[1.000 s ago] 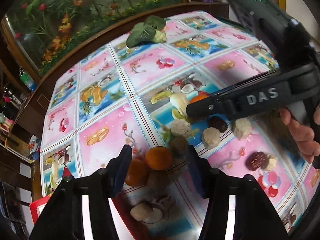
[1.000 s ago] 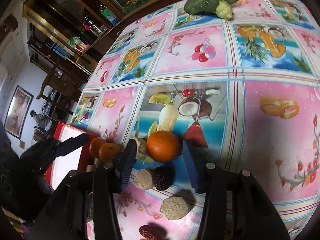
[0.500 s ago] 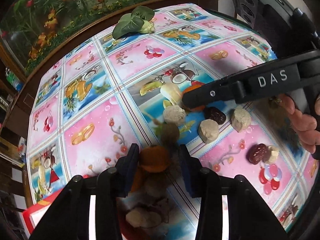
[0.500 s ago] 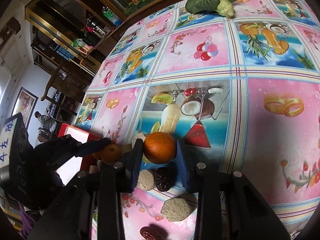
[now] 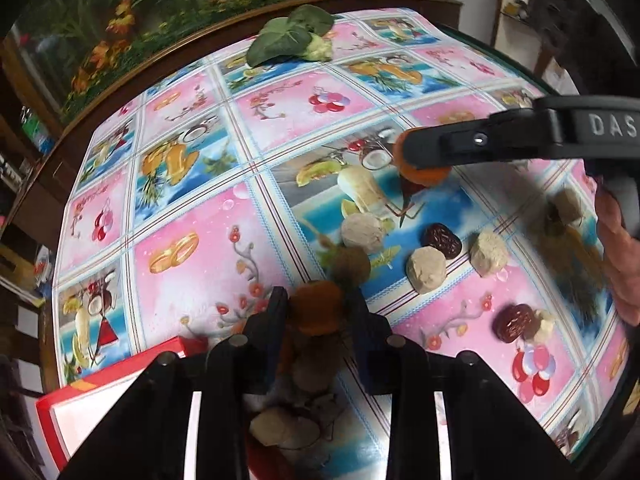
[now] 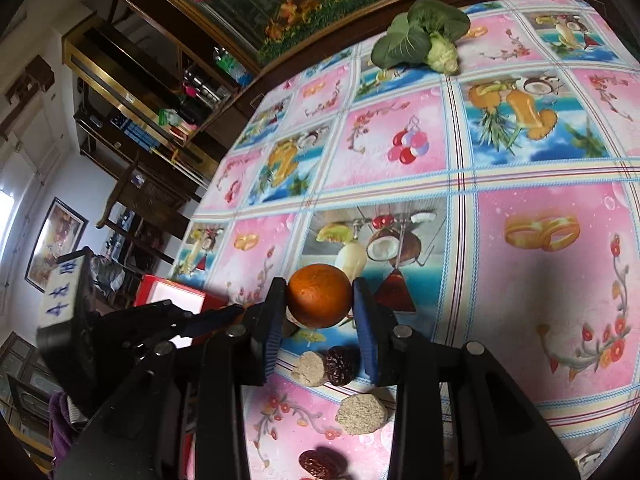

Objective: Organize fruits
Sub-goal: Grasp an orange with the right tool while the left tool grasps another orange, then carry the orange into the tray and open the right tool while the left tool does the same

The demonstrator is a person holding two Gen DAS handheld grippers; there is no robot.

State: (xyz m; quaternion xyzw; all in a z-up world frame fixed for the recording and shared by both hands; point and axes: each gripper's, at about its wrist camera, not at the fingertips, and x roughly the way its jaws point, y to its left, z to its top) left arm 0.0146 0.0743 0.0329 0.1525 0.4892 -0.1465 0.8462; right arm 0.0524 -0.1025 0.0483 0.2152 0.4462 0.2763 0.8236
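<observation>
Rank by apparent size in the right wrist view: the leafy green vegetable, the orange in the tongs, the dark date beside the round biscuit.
1. Leafy green vegetable, though farthest away.
2. Orange, nearer the camera, so unsure against the vegetable.
3. Date, clearly smallest.

Black gripper (image 6: 320,300), blue pads (image 6: 366,328), "DAS" lettering.

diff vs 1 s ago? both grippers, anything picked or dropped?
Both closed on fruit. The left gripper has just been closing its jaws onto an orange. The right gripper closed on its own orange earlier in that second. Nothing was dropped. The leafy vegetable, dates and beige pieces stayed put.
</observation>
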